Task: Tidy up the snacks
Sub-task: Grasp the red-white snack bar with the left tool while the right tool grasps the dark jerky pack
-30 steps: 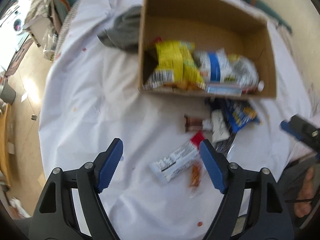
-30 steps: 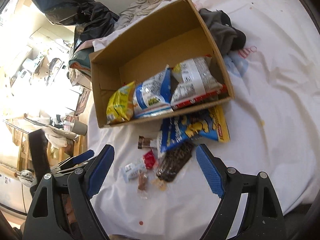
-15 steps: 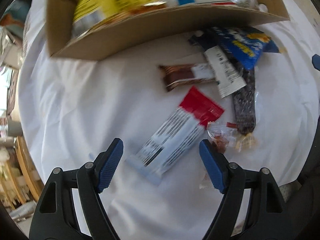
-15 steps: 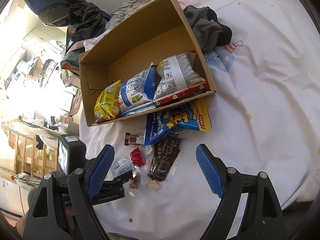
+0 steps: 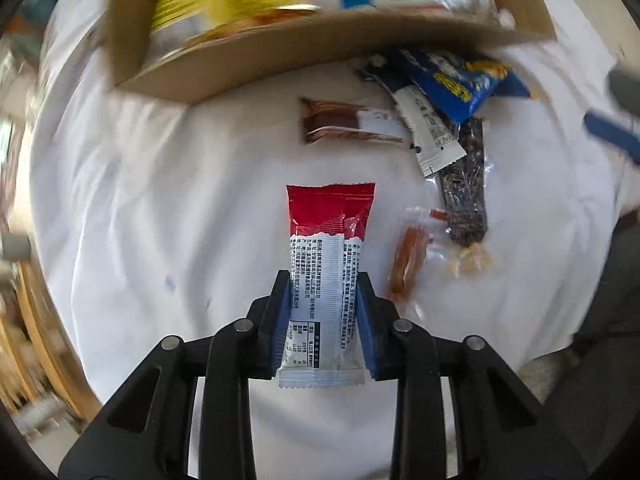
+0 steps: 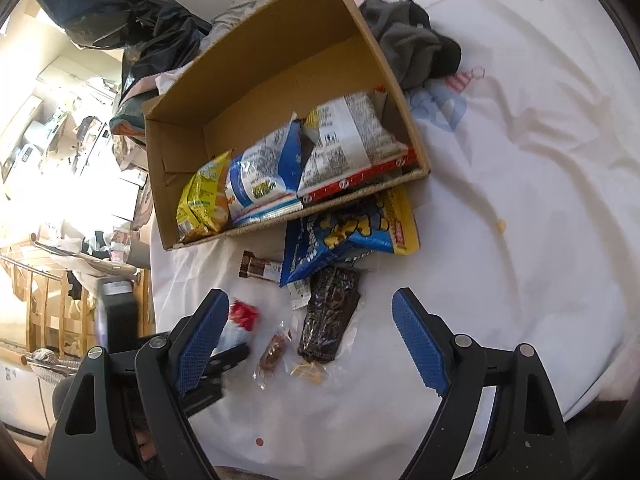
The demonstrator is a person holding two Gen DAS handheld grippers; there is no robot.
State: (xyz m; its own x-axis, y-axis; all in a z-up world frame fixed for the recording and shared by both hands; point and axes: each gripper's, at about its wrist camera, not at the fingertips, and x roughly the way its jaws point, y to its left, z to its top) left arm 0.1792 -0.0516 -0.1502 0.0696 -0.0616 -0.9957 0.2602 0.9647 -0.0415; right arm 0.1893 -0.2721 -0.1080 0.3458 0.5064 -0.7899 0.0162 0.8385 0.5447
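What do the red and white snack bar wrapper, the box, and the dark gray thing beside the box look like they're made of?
Snack bar wrapper: glossy plastic film, judging by the sheen and crimped, serrated ends, pinched in the left gripper.
Box: plain brown corrugated cardboard, matte, with a fluted cut edge.
Dark gray thing: soft fabric, apparently, crumpled in loose folds.

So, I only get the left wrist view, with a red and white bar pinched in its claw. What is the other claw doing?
Observer: The right claw is open and holds nothing; a dark pack lies ahead between its fingers.
Operator: Is the box full? It is a blur for me.
Observer: No. In the box, three bags lean at the near wall; the floor behind them is bare cardboard.
Operator: Anything beyond it?
Observer: A grey cloth lies crumpled beside its right wall, at the far end.
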